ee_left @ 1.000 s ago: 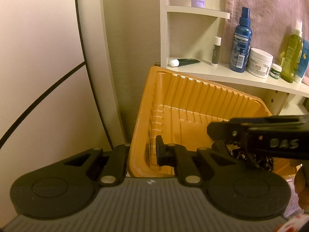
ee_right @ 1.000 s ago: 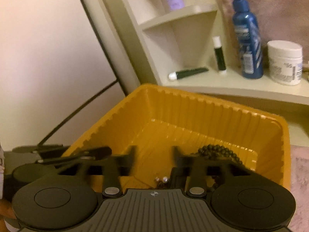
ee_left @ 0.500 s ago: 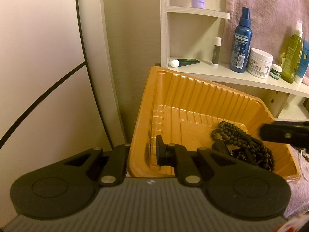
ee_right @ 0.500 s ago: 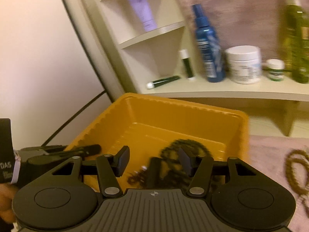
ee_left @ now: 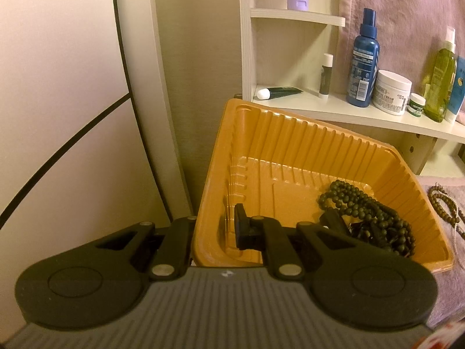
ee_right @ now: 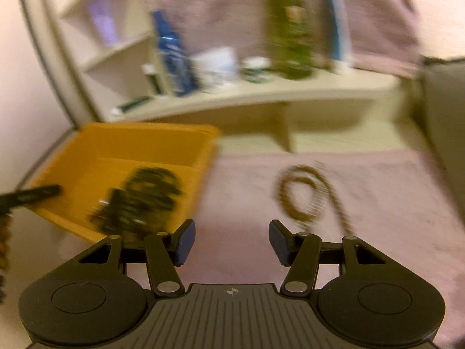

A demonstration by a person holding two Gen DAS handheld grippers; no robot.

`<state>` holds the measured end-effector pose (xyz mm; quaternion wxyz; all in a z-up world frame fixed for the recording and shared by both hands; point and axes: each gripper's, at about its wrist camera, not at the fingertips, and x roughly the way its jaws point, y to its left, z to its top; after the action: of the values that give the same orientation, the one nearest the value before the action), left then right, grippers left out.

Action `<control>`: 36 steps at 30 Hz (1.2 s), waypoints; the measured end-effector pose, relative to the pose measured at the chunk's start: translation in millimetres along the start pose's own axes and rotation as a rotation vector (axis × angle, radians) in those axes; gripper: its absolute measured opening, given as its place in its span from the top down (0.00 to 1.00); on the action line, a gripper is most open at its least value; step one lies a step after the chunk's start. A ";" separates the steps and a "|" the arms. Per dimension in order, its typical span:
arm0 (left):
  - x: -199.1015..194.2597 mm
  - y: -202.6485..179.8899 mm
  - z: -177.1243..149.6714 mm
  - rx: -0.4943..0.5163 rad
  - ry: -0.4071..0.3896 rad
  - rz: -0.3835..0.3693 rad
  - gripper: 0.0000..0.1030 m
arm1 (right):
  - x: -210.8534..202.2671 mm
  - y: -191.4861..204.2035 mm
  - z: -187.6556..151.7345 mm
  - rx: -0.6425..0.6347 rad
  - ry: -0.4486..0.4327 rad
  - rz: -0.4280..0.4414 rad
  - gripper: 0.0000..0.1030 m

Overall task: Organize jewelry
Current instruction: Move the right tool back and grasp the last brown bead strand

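1. At the far left, a pale curved panel with a thin dark line across it stood beside the shelving.
2. The left gripper was clamped tight on the near-left wall of the orange tray, one finger outside the wall and one inside, holding the tray tilted.
3. Inside the tray, a heap of dark beaded necklaces lay against its right-hand side; the right wrist view showed the same heap, blurred.
4. Behind the tray, a cream shelf carried a dark tube lying flat, a small upright stick, a blue spray bottle, a white jar, a tiny jar and a green bottle.
5. The right gripper hung over the pink cloth to the right of the tray, its jaws standing well apart with nothing between them.
6. Further right on the cloth, clear of the tray, lay a looped brown bead strand, blurred in that view.
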<state>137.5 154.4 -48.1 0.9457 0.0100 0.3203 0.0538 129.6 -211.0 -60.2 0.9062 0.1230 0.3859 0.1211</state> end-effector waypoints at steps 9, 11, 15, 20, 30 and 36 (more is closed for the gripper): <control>1.6 -0.6 0.3 0.005 0.004 0.005 0.90 | -2.8 -56.7 -9.2 0.053 0.014 -0.135 0.55; 1.7 -0.8 0.3 0.005 0.004 0.005 0.90 | 1.3 -63.8 -6.2 0.059 0.022 -0.137 0.61; 1.6 -0.8 0.1 0.005 0.005 0.005 0.90 | 9.5 -68.7 -0.2 0.034 0.024 -0.135 0.68; 1.7 -0.8 0.1 0.007 0.004 0.005 0.90 | 24.1 -67.9 5.3 -0.006 0.045 -0.126 0.79; 1.0 -1.1 -0.6 0.009 0.004 0.005 0.90 | 50.6 -61.1 10.7 -0.160 0.073 -0.165 0.87; -0.1 -0.7 -1.5 0.008 0.003 0.006 0.90 | 39.2 -53.8 13.4 -0.203 0.025 -0.168 0.94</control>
<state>136.6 153.7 -49.3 0.9451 0.0148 0.3219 0.0551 172.4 -251.0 -94.4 0.9160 -0.0035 0.3921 0.0849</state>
